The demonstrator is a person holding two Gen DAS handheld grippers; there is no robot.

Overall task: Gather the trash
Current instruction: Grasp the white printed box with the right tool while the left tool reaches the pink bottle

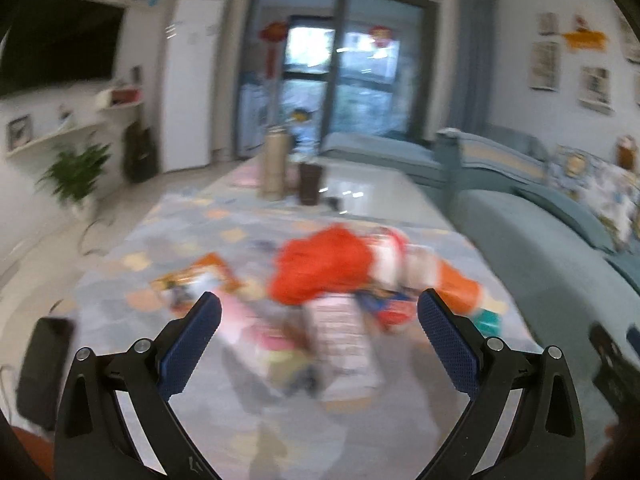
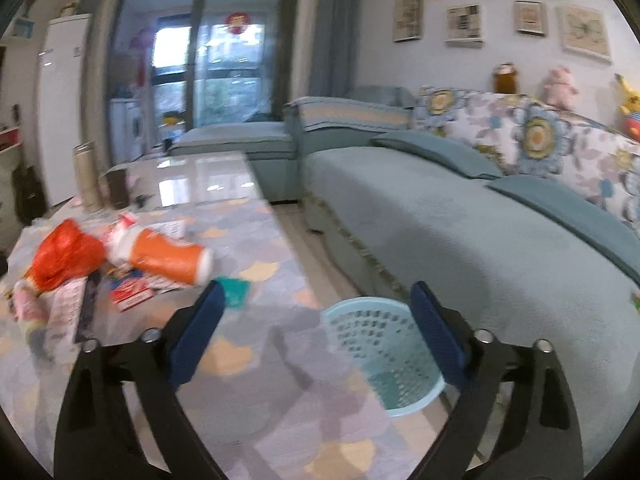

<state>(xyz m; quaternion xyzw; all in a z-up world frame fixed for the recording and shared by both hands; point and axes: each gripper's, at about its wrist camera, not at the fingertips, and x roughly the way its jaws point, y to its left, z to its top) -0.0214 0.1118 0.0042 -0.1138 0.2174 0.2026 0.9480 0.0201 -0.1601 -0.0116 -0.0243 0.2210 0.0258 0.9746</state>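
A pile of trash lies on the patterned tablecloth [image 2: 256,360]: a red plastic bag [image 1: 320,268] [image 2: 66,256], an orange paper cup [image 2: 168,260] on its side, a pink-white box [image 1: 344,340], wrappers [image 1: 196,280] and a small teal packet [image 2: 234,292]. A light blue perforated waste basket [image 2: 384,356] stands on the floor between table and sofa. My left gripper [image 1: 320,304] is open and empty, just short of the pile. My right gripper [image 2: 316,292] is open and empty, above the table edge and basket. The left wrist view is blurred.
A tall tan bottle [image 1: 274,164] and a dark cup [image 1: 310,184] stand at the table's far end. A teal sofa [image 2: 460,220] runs along the right. A black phone [image 1: 44,368] lies at the table's left edge.
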